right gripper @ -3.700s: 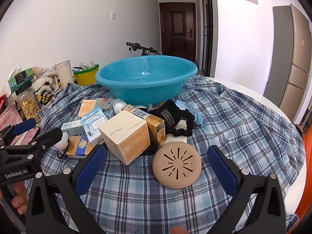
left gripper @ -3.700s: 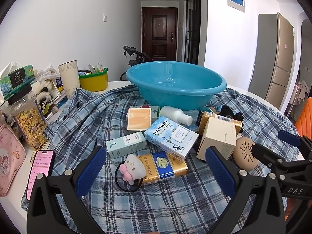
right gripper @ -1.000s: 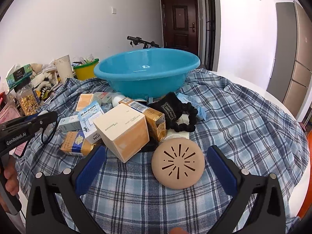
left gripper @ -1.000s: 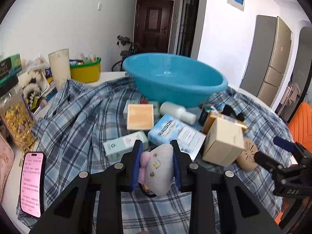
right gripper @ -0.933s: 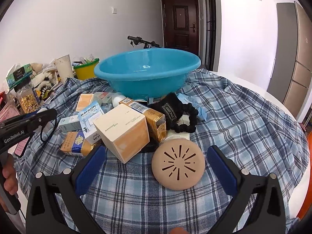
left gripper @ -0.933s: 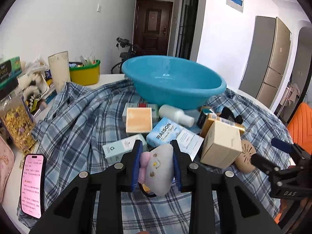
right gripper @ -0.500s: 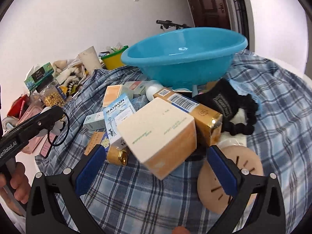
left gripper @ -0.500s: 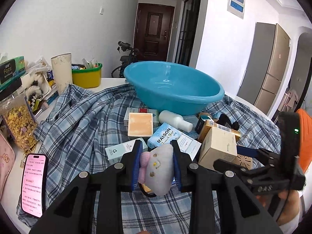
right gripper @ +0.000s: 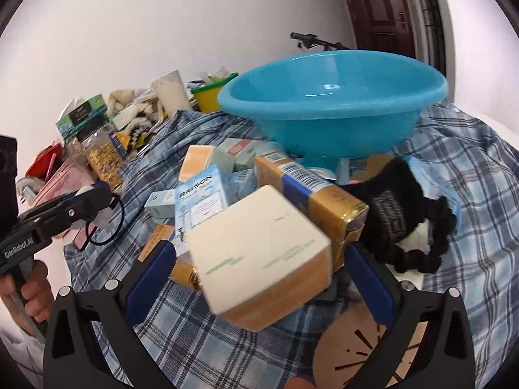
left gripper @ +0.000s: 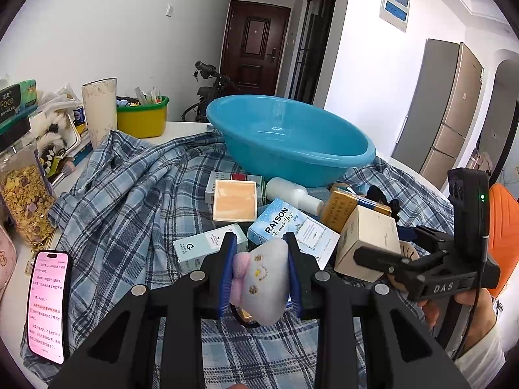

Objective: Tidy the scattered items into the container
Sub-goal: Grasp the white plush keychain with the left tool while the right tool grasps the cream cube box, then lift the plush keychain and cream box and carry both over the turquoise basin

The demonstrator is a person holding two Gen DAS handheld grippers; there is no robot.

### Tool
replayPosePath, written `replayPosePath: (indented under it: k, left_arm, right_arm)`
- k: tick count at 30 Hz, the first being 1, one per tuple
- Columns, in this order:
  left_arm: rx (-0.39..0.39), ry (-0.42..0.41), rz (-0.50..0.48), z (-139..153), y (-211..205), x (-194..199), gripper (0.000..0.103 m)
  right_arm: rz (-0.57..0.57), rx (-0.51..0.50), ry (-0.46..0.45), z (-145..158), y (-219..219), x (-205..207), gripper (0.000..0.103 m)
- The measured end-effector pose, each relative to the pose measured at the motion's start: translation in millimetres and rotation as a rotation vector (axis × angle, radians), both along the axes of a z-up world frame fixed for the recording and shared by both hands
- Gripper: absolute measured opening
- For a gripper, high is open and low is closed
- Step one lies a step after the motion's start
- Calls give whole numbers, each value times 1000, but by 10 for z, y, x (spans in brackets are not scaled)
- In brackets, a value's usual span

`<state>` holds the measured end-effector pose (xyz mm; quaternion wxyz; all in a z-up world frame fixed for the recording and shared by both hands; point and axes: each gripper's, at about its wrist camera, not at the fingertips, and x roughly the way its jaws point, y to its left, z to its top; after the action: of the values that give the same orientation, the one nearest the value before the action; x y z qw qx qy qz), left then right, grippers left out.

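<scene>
The left gripper (left gripper: pixel 259 275) has its jaws clamped on a small white plush hair tie (left gripper: pixel 262 280) with a pink bow, its black elastic loop hanging below the pads, held up above the plaid cloth (left gripper: pixel 123 201) that covers the desk. The right gripper (right gripper: pixel 259 278) has its jaws spread wide on either side of a cream and orange box (right gripper: pixel 259 259); the blue pads stand just beside the box's sides, and contact cannot be made out in the blurred picture. That box lies tilted on a gold carton (right gripper: pixel 311 194) with a barcode, beside a light blue box (left gripper: pixel 292 230) marked RAISON. A round tan disc (right gripper: pixel 366 353) with slits lies under the right jaw. A black drawstring pouch (right gripper: pixel 395 214) and a black beaded band lie to the right of the gold carton. The blue basin (left gripper: pixel 288 139) stands on the cloth behind the pile and holds nothing that shows. A white bottle (left gripper: pixel 292 191) lies on its side just in front of it. A phone (left gripper: pixel 48 304) with a lit pink screen lies at the cloth's left edge.
</scene>
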<state>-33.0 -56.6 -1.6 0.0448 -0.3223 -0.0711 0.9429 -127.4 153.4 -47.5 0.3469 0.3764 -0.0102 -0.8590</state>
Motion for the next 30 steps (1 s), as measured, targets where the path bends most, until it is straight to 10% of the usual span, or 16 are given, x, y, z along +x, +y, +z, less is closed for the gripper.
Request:
replayPosePath:
  k: [6, 9, 30]
  left_arm:
    - [-1, -5, 2, -15, 3, -23, 31]
    - [3, -6, -2, -17, 10, -20, 31]
    - [-19, 23, -36, 158, 204, -70, 31]
  right_arm:
    - [24, 5, 10, -24, -43, 7, 102]
    - [31, 42, 6, -53, -59, -6, 84]
    - [-49, 6, 142, 492, 312, 335, 81]
